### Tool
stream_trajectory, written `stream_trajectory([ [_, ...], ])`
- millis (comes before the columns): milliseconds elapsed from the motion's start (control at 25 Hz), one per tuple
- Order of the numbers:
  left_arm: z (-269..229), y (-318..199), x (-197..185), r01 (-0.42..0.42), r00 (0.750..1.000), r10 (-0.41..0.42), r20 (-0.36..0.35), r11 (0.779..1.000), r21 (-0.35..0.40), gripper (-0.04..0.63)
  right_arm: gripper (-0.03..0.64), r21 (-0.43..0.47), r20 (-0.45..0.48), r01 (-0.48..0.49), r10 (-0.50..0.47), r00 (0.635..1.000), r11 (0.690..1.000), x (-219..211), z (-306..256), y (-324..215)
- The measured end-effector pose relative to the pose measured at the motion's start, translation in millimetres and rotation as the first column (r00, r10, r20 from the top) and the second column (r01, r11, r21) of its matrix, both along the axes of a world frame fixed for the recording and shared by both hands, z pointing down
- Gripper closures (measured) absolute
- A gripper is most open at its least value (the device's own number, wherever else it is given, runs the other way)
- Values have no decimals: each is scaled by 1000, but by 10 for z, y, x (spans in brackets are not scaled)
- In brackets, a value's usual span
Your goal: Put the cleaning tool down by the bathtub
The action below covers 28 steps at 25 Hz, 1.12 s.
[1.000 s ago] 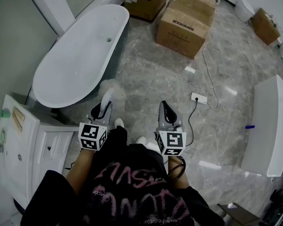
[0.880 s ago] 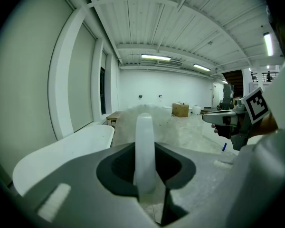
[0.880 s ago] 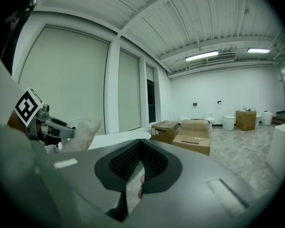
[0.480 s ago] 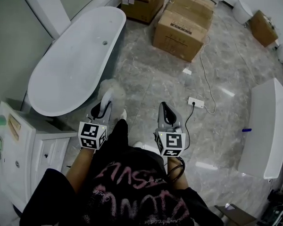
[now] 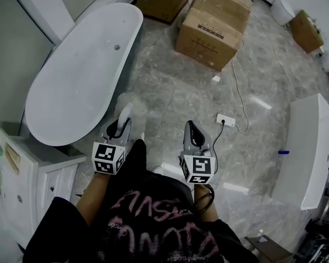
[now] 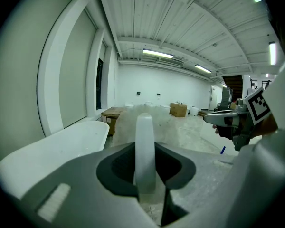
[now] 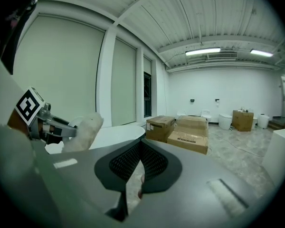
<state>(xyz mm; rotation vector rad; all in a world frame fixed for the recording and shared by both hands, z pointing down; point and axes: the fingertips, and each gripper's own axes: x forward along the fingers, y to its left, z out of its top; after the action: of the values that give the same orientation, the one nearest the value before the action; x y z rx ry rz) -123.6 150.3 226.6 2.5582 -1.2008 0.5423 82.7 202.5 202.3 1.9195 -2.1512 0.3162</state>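
My left gripper (image 5: pixel 119 126) is shut on the cleaning tool, a white handle (image 6: pixel 145 151) with a fluffy pale duster head (image 5: pixel 130 101) pointing forward. The duster head (image 7: pixel 83 130) also shows at the left of the right gripper view. It hangs over the floor just right of the white oval bathtub (image 5: pixel 77 73), near its near end. My right gripper (image 5: pixel 193 135) is held level beside it, jaws shut with nothing between them. The bathtub (image 6: pixel 61 148) runs along the left of the left gripper view.
Cardboard boxes (image 5: pixel 213 21) stand on the marble floor ahead. A white power strip (image 5: pixel 226 120) with its cable lies right of my right gripper. A white cabinet (image 5: pixel 30 174) sits at the lower left, a white fixture (image 5: pixel 310 147) at the right.
The whole view has shifted forward and right; the bathtub has slid towards the left. Both grippers keep their pose, and the left one still holds the duster.
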Motion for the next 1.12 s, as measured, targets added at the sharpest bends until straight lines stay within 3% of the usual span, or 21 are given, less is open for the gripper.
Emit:
stream_trajectory([
  [680,153,-1134,29,-107,994,106,-14,992,-69,511,600,-41,-13,-39,38,999,998,-233,1,-1283],
  [1120,184,-1500,-34,-125,992,122,-38,989,-84,511,600,-48,-29,-75,73,997,996,-259,14,-1603],
])
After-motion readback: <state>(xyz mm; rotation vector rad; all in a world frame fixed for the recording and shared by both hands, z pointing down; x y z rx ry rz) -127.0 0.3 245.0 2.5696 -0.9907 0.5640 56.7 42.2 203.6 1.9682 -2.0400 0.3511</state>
